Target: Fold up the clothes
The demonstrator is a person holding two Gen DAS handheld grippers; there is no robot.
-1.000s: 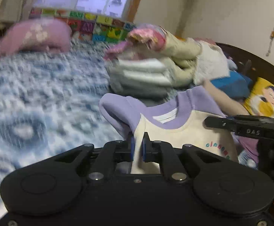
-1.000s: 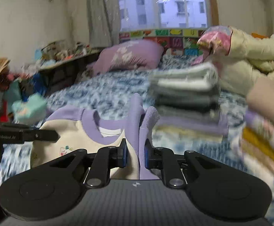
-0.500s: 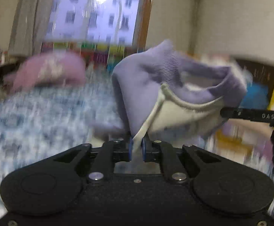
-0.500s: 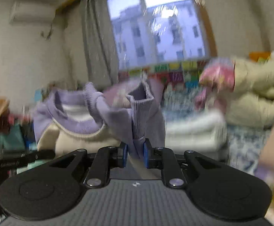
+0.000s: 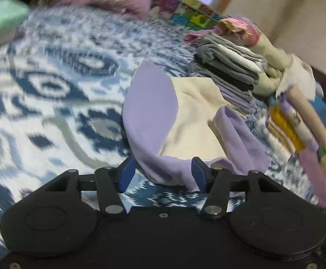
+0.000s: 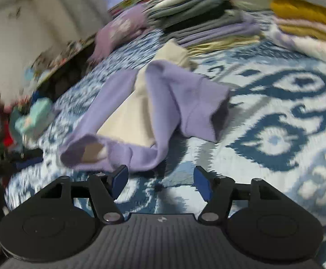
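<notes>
bed (image 5: 51, 94): blue-white patterned quilt, blurred | sweatshirt (image 5: 192, 121): soft knit, lilac sleeves, cream body, crumpled flat on bed | folded stack (image 5: 228, 71): grey/lilac layers behind it | left gripper (image 5: 161, 174): fingers opening, lilac hem between, pads not pressing | right gripper (image 6: 160, 180): fingers opening, sleeve edge just ahead, nothing clamped

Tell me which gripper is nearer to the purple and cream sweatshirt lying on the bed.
Left. The left gripper has purple fabric of the sweatshirt between its opening jaws. The right gripper, also opening, has only bedspread between its jaws; the sweatshirt lies just ahead of its left fingertip.
</notes>
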